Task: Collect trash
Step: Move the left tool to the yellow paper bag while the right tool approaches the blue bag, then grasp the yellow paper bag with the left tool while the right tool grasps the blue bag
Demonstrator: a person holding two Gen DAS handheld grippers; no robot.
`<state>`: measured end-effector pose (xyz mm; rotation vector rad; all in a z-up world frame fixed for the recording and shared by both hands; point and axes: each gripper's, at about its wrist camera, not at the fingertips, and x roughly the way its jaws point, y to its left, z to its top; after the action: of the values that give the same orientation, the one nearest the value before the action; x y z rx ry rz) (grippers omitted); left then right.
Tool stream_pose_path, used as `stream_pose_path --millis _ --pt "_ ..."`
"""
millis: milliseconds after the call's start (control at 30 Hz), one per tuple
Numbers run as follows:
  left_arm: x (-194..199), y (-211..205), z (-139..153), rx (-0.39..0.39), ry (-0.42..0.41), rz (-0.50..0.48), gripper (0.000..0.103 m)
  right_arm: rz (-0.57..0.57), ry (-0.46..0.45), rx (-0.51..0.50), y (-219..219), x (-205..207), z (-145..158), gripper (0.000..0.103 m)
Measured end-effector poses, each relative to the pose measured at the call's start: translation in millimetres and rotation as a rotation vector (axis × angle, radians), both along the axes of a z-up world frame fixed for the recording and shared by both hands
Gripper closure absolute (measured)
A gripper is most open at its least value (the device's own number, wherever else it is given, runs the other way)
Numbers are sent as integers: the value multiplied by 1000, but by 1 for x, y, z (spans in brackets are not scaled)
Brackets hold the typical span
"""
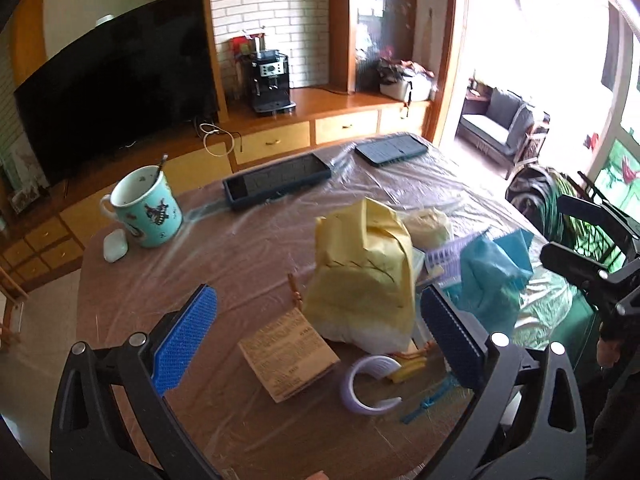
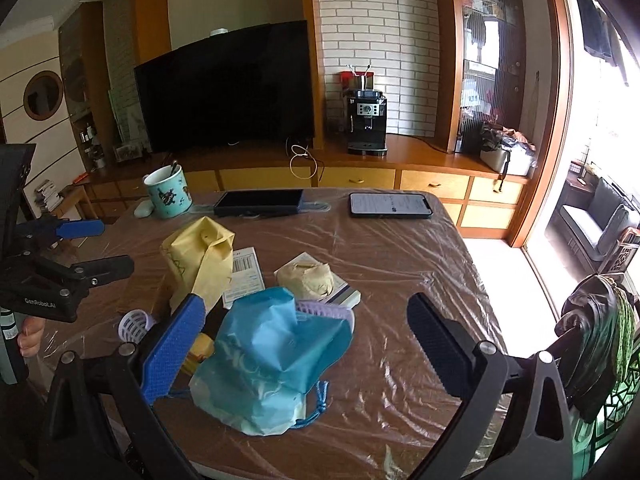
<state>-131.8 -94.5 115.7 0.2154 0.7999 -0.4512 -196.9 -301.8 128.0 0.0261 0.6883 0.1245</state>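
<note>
A heap of trash lies on the plastic-covered table [image 1: 240, 264]. A crumpled yellow bag [image 1: 364, 268] stands between the fingers of my left gripper [image 1: 316, 332], which is open and empty. A printed paper slip [image 1: 288, 352] and a lilac ring [image 1: 370, 388] lie in front of the bag. A blue bag [image 2: 276, 356] lies between the fingers of my right gripper [image 2: 304, 344], which is open and empty. The yellow bag [image 2: 200, 264], a crumpled beige wad [image 2: 306, 278] and a label sheet [image 2: 244, 276] lie behind it.
A teal mug [image 1: 146, 210] with a spoon and a white case [image 1: 115, 245] stand at the far left. Two phones [image 2: 259, 203] [image 2: 390, 205] lie at the table's far edge. A TV [image 2: 224, 88] and a coffee machine [image 2: 366, 120] stand on the cabinet behind.
</note>
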Motion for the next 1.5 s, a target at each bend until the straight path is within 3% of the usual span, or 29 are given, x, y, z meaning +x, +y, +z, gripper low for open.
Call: stream_pose_path --millis 433,567,733,867,1000,1233,1333,1433,1500 --pt "-6 -33 -18 131 55 -100 1 -11 84 -44 19 1 -28 4" --pt "7 -34 -23 151 131 -105 1 -22 127 -28 17 10 -37 4" --pt "21 -40 -27 199 151 -124 1 -44 169 3 14 21 -48 4" --pt "35 -49 -34 250 191 -151 1 -49 250 57 11 35 -57 4" --pt "51 -52 -38 276 260 -162 1 -22 310 40 12 49 -63 4" --pt "73 -58 -48 250 340 -160 1 16 339 92 14 54 -66 4" --pt "75 -63 -57 251 358 -165 2 32 354 132 14 54 -70 13" --pt "73 -66 -64 259 366 -175 19 47 362 185 10 52 -71 22" --pt "72 -67 -66 269 361 -175 21 48 366 210 8 51 -73 25"
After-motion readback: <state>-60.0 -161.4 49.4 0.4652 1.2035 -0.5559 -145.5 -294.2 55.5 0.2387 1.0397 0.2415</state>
